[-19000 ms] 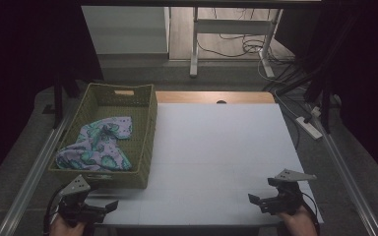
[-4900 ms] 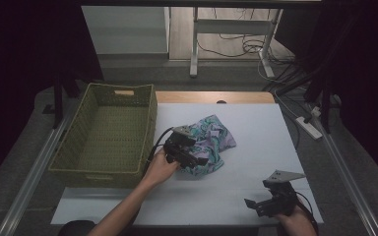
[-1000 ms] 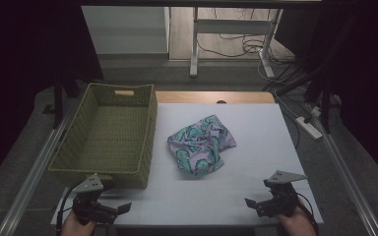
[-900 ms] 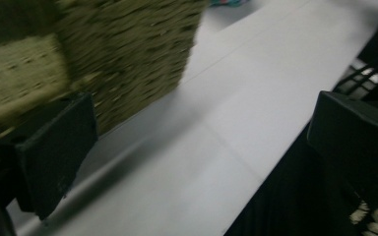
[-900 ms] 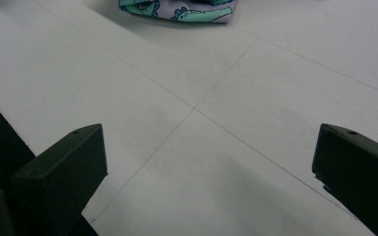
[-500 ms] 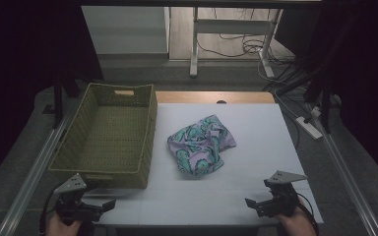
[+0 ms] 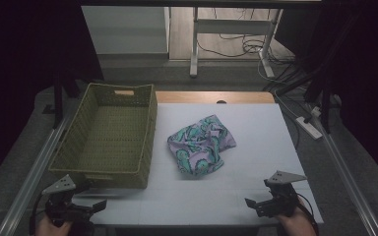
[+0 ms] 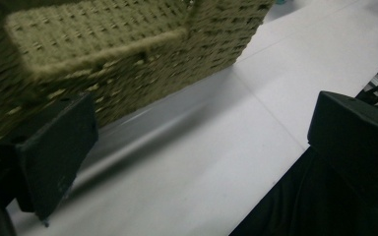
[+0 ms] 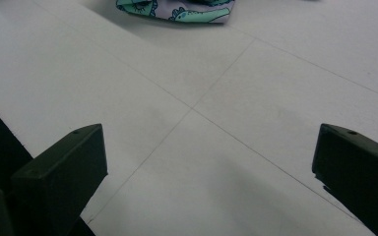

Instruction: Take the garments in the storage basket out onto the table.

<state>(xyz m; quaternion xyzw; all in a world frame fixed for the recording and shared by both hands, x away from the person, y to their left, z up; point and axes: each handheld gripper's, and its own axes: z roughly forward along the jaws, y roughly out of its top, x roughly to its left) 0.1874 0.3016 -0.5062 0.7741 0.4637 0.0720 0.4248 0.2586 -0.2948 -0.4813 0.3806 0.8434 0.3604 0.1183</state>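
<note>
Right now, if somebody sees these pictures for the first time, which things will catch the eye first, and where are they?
The crumpled patterned cloth, teal and lilac, lies near the middle of the white table, bright against it. To its left stands a green woven basket with nothing inside. The left gripper and the right gripper rest at the near corners, jaws open and holding nothing.

Looks like a dim lab or recording workspace, not a home.

White-topped bench [image 7: 256,196] flanked by metal rails [image 7: 354,177], black drapes [image 7: 24,44] on either side; beyond it, loose cables [image 7: 236,46] over a wooden floor [image 7: 216,29], white desk legs [image 7: 194,44], and perhaps a power strip [image 7: 309,127], hard to confirm in the gloom.
</note>
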